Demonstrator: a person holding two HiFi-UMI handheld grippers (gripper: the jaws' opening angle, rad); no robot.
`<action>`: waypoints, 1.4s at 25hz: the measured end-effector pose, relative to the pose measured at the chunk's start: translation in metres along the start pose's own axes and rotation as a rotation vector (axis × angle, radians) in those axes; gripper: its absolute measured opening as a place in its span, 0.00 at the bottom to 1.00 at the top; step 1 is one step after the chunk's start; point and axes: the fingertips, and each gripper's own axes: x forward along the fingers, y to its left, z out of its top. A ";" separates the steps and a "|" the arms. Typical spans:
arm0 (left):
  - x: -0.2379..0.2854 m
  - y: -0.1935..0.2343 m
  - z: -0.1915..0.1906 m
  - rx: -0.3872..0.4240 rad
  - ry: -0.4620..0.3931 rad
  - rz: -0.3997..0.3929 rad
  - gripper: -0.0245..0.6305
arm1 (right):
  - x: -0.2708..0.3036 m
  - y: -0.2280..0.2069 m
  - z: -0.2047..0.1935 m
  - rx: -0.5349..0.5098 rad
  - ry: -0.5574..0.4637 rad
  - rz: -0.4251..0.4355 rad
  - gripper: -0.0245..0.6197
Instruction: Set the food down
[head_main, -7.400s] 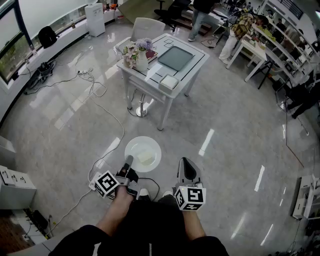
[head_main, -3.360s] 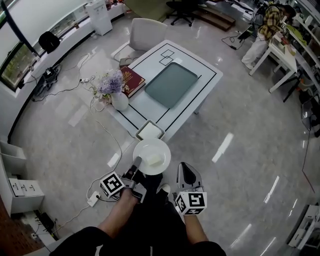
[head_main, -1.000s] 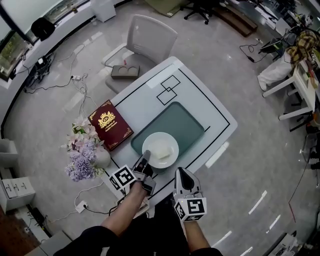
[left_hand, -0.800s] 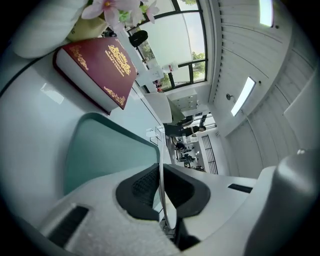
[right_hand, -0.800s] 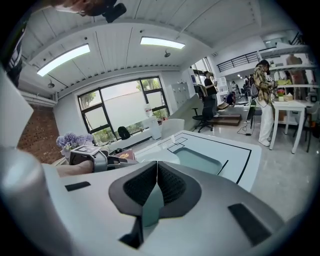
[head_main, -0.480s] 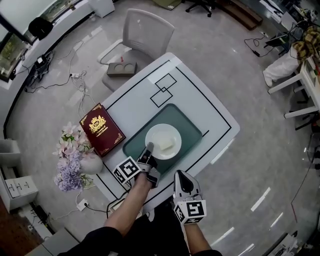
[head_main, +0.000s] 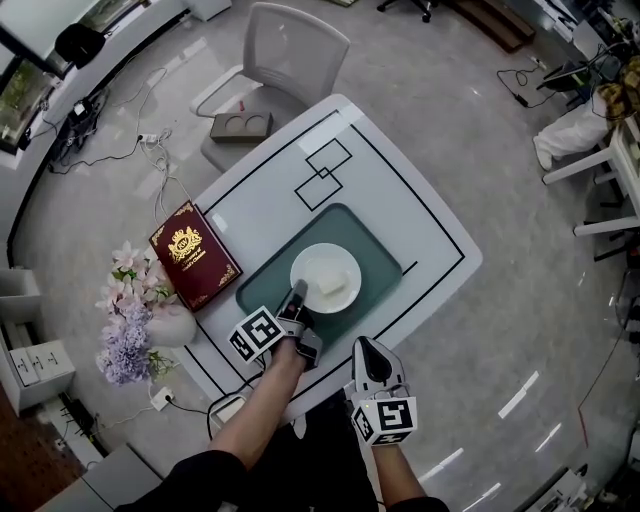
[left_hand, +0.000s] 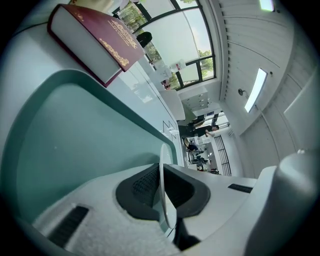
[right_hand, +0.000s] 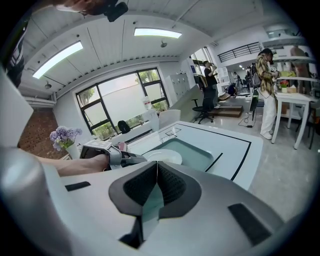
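Observation:
A round white plate (head_main: 318, 268) carrying a pale block of food (head_main: 334, 285) is over the middle of the green tray mat (head_main: 375, 250) on the white table (head_main: 400, 185). My left gripper (head_main: 298, 291) is shut on the plate's near rim. In the left gripper view the thin rim (left_hand: 163, 192) stands edge-on between the dark pads (left_hand: 142, 187), just above the mat (left_hand: 75, 150); whether the plate rests on it I cannot tell. My right gripper (head_main: 368, 348) hangs off the table's near edge, shut and empty, its pads (right_hand: 172, 187) meeting.
A dark red book (head_main: 194, 255) lies on the table left of the mat, and a vase of purple flowers (head_main: 130, 325) stands at the near left corner. A white chair (head_main: 290, 55) with a brown holder (head_main: 240, 125) is beyond the table. Cables cross the floor at left.
Both grippers have moved forward and down. The plate has gone from the mat's near edge towards its middle, still gripped by the left gripper.

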 end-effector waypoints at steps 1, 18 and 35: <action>0.000 0.002 0.000 0.002 -0.001 0.005 0.07 | 0.001 -0.001 -0.001 0.000 0.003 0.001 0.05; 0.004 0.018 -0.005 0.040 0.016 0.065 0.07 | 0.002 -0.009 -0.010 0.007 0.033 0.005 0.05; -0.001 -0.008 0.007 -0.046 -0.047 -0.060 0.61 | 0.004 0.004 -0.015 0.002 0.046 0.021 0.05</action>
